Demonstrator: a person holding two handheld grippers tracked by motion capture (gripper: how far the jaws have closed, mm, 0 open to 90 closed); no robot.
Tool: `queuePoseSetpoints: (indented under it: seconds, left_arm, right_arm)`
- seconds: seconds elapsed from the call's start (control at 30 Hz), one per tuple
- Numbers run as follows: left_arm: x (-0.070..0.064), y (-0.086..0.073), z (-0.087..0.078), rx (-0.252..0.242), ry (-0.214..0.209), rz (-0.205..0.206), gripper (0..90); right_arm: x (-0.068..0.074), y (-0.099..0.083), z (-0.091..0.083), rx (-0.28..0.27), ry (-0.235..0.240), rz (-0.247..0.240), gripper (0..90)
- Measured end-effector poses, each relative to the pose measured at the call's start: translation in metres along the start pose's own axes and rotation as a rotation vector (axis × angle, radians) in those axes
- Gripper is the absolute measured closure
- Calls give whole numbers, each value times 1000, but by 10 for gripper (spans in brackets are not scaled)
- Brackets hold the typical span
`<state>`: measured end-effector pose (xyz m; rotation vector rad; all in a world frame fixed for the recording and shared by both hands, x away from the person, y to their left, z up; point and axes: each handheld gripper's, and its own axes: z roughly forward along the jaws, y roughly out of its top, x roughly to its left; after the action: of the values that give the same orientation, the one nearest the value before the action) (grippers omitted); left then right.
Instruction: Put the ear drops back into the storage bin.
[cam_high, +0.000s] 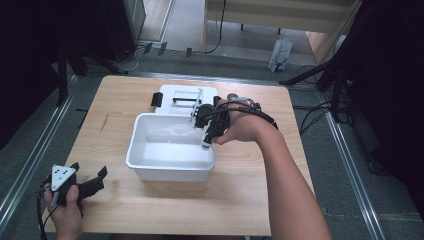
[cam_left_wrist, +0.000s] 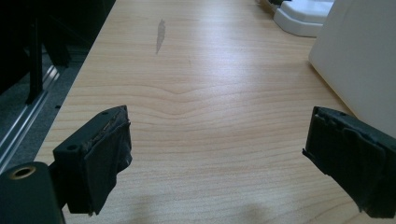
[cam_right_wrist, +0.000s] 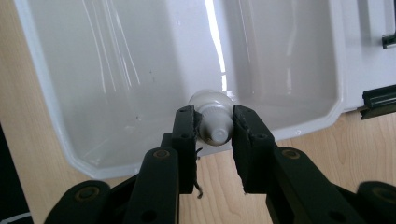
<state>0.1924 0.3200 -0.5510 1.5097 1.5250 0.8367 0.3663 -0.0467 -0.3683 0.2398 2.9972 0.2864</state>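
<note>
You have one white tub (cam_high: 150, 155) (nothing inside) and one lid (cam_high: 187, 93). Your right hand-held gripper (cam_right_wrist: 214, 127) pinches one bottle (cam_right_wrist: 212, 116); the left hand-held gripper (cam_left_wrist: 215, 154) gapes on the tabletop (cam_high: 250, 190).

This looks like a lab or recording room set up for data capture, not a home. A plain light-wood desk (cam_high: 150, 210) stands alone on grey carpeted floor (cam_high: 30, 135), with metal floor rails (cam_high: 37, 155) running along both sides. Black stands and tripod legs (cam_high: 320, 75) ring it, dark curtains or panels close off the left and right edges, and loose cables (cam_high: 312, 117) trail across the floor. A white paper bag (cam_high: 280, 54) sits by pale wooden furniture (cam_high: 280, 15) behind.
</note>
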Motion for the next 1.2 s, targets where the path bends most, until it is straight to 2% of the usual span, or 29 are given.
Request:
queuePoseSetpoints:
  seconds: [0.17,0.2,0.37,0.47,0.63,0.67,0.77,0.93,1.2]
  left_arm:
    - [0,0,0,2,-2,7,78]
    - [0,0,0,1,-1,6,79]
    - [0,0,0,-5,1,6,79]
    - [0,0,0,-8,0,3,79]
    - [-1,0,0,-7,-3,1,78]
    - [0,0,0,-4,-5,2,79]
    - [0,0,-1,-3,-6,2,79]
    - [0,-1,-1,-5,-10,0,79]
    - [1,-1,0,-4,-12,-4,79]
  right_arm:
    - [1,-1,14,24,5,-3,720]
    - [0,-1,16,13,9,-17,720]
    - [-2,0,29,14,22,-31,720]
    - [-1,1,36,32,2,-58,720]
    - [-2,5,49,59,-18,-66,720]
    - [-2,5,51,67,-18,-49,719]
    - [-4,6,61,72,-22,-45,719]
    - [-8,9,74,113,-16,-29,719]
    - [-12,14,78,149,-28,-7,719]
